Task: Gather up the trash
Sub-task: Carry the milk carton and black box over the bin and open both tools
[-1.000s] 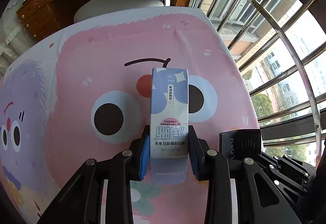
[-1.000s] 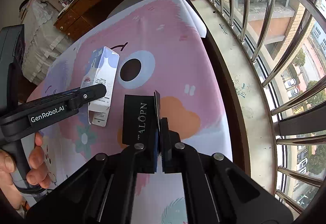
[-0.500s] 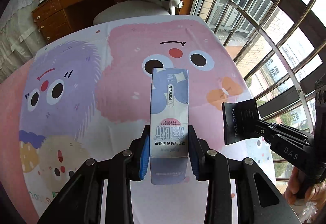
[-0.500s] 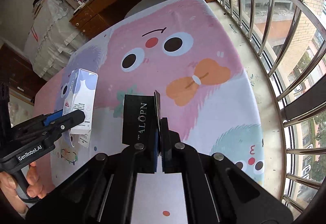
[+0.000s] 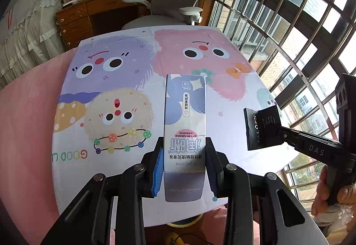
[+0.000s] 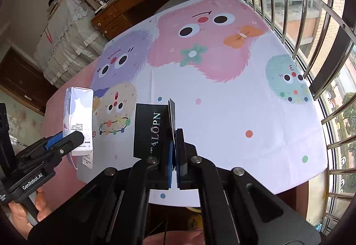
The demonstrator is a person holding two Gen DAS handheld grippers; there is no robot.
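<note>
Both grippers are carrying trash above the table (image 5: 231, 98): left gripper (image 5: 184, 166) is clamping the white carton (image 5: 184, 120), right gripper (image 6: 174, 156) is pinching the black box (image 6: 150, 131). Dropping them somewhere is remaining; no bin is showing.

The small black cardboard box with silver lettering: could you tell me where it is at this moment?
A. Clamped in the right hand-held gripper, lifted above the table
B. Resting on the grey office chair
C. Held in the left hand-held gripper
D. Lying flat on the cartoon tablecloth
A: the small black cardboard box with silver lettering sits pinched by a flap in the right hand-held gripper, clear of the cartoon tablecloth; the left hand-held gripper holds a white and purple carton.
</note>
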